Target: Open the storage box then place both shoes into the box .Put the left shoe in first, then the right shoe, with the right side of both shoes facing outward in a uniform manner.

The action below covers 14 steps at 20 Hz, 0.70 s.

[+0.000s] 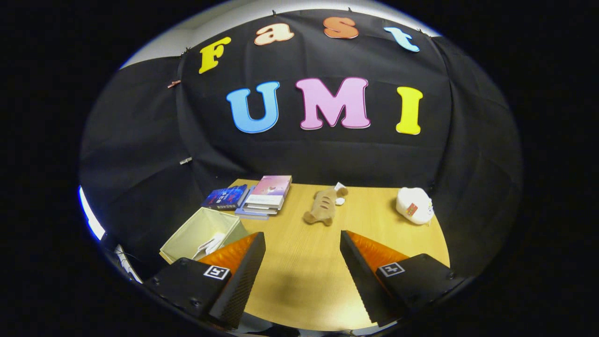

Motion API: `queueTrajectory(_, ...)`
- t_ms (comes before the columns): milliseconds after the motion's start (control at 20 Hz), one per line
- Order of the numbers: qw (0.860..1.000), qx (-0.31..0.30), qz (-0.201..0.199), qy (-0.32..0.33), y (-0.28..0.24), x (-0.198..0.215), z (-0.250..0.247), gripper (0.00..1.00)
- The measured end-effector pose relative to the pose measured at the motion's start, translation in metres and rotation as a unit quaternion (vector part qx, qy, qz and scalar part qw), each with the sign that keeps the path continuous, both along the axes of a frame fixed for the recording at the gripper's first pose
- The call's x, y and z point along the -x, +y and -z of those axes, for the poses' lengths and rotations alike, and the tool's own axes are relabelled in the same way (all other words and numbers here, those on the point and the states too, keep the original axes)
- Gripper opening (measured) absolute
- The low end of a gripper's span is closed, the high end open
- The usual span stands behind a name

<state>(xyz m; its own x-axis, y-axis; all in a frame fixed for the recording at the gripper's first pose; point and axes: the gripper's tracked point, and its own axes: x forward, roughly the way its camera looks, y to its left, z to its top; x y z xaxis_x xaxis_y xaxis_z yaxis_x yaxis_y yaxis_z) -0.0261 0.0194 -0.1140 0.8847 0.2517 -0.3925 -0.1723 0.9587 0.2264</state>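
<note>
Holding the gripper (302,252) above bare worktop (304,271), I have the fingers spread wide with nothing between them. The storage box (201,231) sits open just past the left finger, something white lying inside; whether that is a shoe I cannot tell. I judge the best move is a slow approach to the box. Beyond lie books (262,194), a tan plush (324,208) and a white plush (414,205).

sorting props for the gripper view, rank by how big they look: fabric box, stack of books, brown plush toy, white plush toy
1. fabric box, though nearest the camera
2. stack of books
3. brown plush toy and white plush toy look alike
Gripper open over bare table.
</note>
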Motion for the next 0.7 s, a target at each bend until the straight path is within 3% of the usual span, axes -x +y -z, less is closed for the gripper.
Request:
queueTrajectory(300,0.997,0.037,-0.019,-0.072,-0.051,0.010,-0.027,0.99)
queueTrajectory(700,0.992,0.036,-0.073,-0.095,-0.069,0.031,-0.025,0.99)
